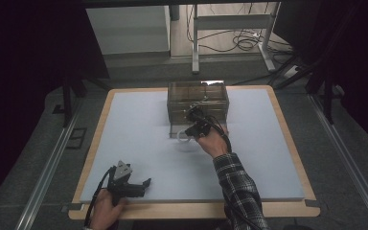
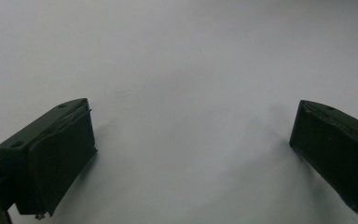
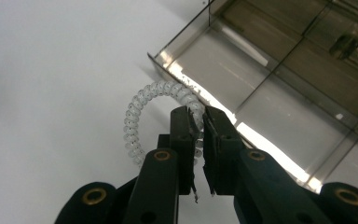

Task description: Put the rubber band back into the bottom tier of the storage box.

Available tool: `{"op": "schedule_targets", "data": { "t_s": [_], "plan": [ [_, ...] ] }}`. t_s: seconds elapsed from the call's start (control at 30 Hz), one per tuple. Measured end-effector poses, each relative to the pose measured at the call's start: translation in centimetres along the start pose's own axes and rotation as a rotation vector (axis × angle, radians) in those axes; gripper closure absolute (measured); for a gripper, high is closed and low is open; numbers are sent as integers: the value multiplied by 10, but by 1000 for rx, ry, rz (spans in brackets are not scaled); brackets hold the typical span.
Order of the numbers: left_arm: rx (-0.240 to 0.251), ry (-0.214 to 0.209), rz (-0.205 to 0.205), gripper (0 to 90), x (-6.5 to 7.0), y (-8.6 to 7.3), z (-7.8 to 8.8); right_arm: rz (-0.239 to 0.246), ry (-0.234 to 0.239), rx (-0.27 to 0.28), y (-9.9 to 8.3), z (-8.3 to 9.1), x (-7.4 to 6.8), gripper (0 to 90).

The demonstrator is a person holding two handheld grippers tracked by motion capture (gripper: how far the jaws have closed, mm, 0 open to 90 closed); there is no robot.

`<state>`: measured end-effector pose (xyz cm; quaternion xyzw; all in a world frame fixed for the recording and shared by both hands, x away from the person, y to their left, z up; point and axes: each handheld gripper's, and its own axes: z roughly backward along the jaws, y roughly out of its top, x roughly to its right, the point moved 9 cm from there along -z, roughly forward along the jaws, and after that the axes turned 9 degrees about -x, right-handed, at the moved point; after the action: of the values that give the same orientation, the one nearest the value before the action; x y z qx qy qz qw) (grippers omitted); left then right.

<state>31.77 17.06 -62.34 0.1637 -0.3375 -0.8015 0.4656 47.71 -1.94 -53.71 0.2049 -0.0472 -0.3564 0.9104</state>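
A clear spiral coil ring hangs pinched in my right gripper, whose jaws are shut on its strand. It sits just in front of an open drawer of a clear plastic organizer. From above, the right gripper holds the ring at the organizer's front left corner. My left gripper rests on the white mat near the front left, jaws wide apart, with nothing between the fingers.
A white mat covers the wooden table. The organizer stands at the back middle, its low drawer pulled out. A plaid sleeve crosses the front right. Dark floor and table legs lie beyond.
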Motion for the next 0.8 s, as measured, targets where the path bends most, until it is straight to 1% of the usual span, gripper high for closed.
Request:
{"op": "schedule_targets", "data": {
  "t_s": [0.27, 0.43, 0.6, 0.8],
  "plan": [
    [0, 0, -1, 0, 0, 0, 0, -37, 1, 32, 11, -6, 4, 813],
    [0, 0, 0, 0, 0, 0, 0, -46, -10, 53, 17, -11, 8, 813],
    [1, -1, 2, 0, 0, 0, 0, -70, -19, 74, 23, -16, 12, 813],
    [0, 0, 0, 0, 0, 0, 0, -84, -40, 79, 30, -22, 18, 813]
  ]
}}
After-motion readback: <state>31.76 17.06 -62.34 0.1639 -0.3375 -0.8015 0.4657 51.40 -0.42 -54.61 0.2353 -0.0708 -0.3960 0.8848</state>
